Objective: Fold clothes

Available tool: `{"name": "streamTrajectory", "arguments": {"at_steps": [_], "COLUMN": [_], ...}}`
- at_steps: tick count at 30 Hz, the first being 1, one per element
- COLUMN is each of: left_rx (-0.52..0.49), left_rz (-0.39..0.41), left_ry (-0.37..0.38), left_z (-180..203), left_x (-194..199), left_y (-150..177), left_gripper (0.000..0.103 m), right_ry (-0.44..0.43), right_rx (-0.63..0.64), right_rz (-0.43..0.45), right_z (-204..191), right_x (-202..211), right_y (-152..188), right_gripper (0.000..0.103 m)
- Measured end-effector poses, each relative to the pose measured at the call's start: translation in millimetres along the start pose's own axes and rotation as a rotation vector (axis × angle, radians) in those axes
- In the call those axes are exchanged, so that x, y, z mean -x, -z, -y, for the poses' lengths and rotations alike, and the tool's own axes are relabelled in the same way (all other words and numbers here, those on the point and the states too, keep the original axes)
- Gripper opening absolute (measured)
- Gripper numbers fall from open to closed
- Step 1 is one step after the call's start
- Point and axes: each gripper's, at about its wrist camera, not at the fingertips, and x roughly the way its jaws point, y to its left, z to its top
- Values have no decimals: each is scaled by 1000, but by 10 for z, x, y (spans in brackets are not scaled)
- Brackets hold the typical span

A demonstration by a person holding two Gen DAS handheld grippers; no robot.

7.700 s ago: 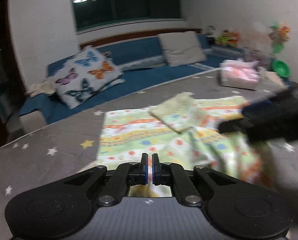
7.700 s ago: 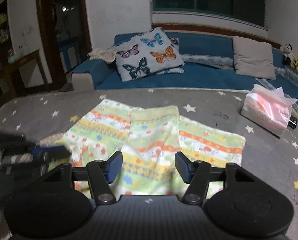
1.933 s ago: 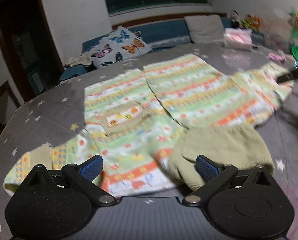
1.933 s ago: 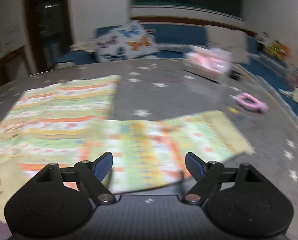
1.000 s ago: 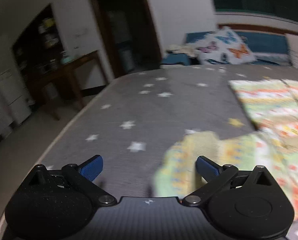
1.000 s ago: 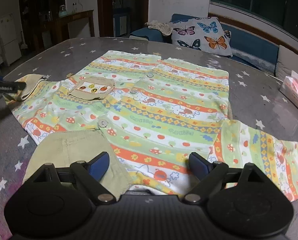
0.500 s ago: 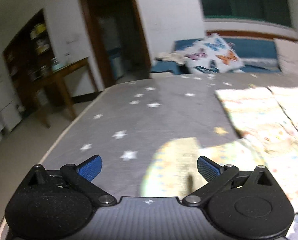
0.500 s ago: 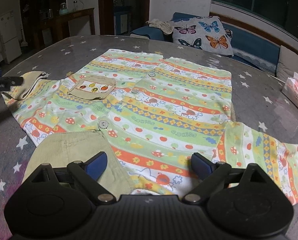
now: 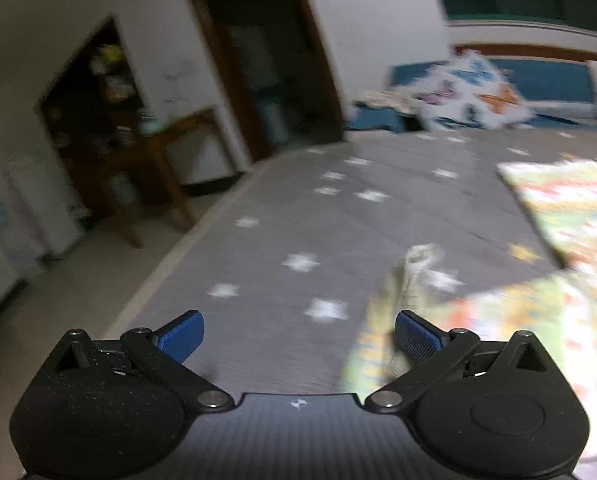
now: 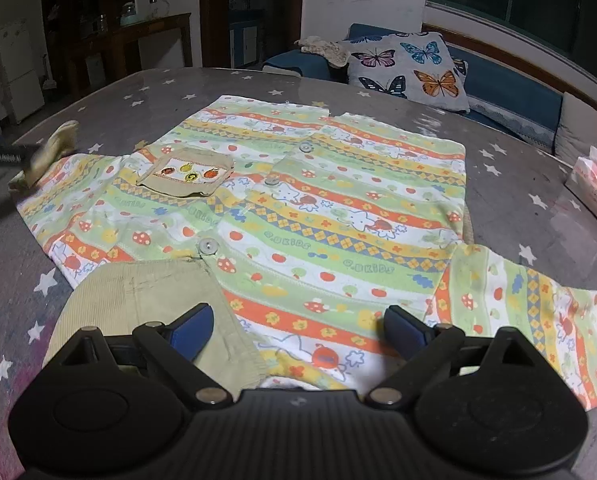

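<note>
Since 0.5 s ago, the left tongs point(image 9: 298, 334) are swung closer to the raised sleeve cuff point(image 9: 414, 268), found just ahead-right of them, while the shirt point(image 10: 298, 208) is laid flat on the worktop point(image 10: 510, 184), both tongs spread, the right tongs point(image 10: 298, 330) hovering idle.

The striped cotton child's shirt point(image 10: 330, 208) lies spread flat on the grey star-printed bed point(image 10: 510, 168), collar nearest the right tongs point(image 10: 298, 330). Its one sleeve point(image 10: 50, 148) reaches left toward the left tongs point(image 9: 298, 334). Behind the bed sits the butterfly cushion point(image 10: 410, 68); right, the tissue pack point(image 10: 596, 184).
</note>
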Motion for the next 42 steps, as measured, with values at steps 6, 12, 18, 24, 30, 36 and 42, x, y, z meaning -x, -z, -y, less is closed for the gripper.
{"name": "streamTrajectory", "arguments": {"at_steps": [6, 12, 18, 24, 30, 36, 42], "left_rx": [92, -3, -128, -149, -66, -27, -55], "left_rz": [-40, 10, 3, 14, 15, -3, 23], "left_ry": [-26, 147, 209, 94, -44, -69, 2], "left_z": [-332, 26, 566, 519, 23, -188, -62], "left_x": [-4, 307, 176, -9, -71, -98, 34], "left_y": [-8, 15, -5, 26, -21, -34, -36], "left_gripper": [103, 103, 103, 103, 103, 103, 103], "right_ry": [-3, -7, -5, -3, -2, -11, -36], "right_rx": [-7, 0, 4, 4, 4, -13, -4], "right_rz": [7, 4, 5, 6, 11, 38, 9], "right_z": [12, -24, -41, -40, -31, -11, -65], "right_x": [15, -3, 2, 5, 10, 62, -8], "right_y": [-9, -21, -27, -32, -40, -73, -51], "right_gripper": [94, 94, 94, 94, 94, 94, 94]}}
